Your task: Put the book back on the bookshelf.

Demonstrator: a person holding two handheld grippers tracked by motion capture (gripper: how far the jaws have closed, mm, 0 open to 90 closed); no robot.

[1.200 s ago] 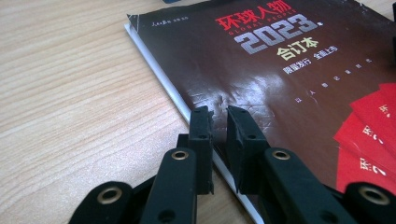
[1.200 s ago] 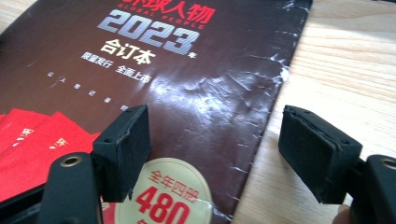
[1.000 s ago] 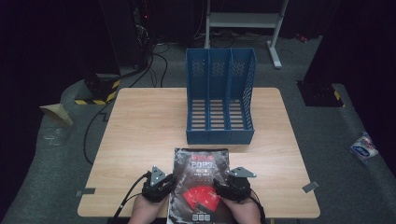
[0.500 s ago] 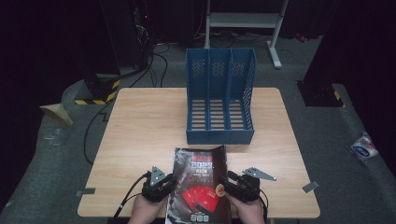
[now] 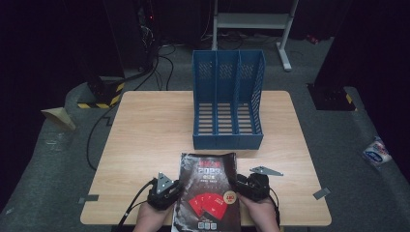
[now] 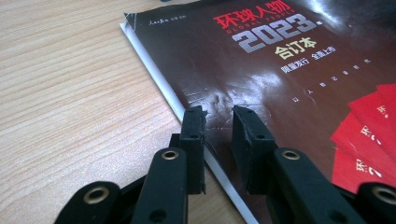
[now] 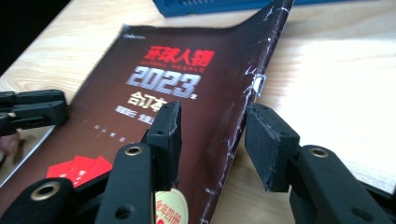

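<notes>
A dark magazine with red cards and "2023" on its cover lies at the table's near edge. My left gripper sits at its left spine edge. In the left gripper view its jaws stand a narrow gap apart over the cover, one by the white spine edge, with nothing between them. My right gripper is at the magazine's right edge. In the right gripper view, the cover's right edge curls up between the wide-apart jaws, clear of both pads.
A blue three-slot file holder stands upright just beyond the magazine, its open slots facing up. The wooden table has bare room to the left and right. Cables and a metal stand lie on the dark floor behind.
My right gripper has shifted slightly right and turned, its grey plate now pointing outward. The magazine's right edge has curled up between its jaws. The left gripper has barely moved.
</notes>
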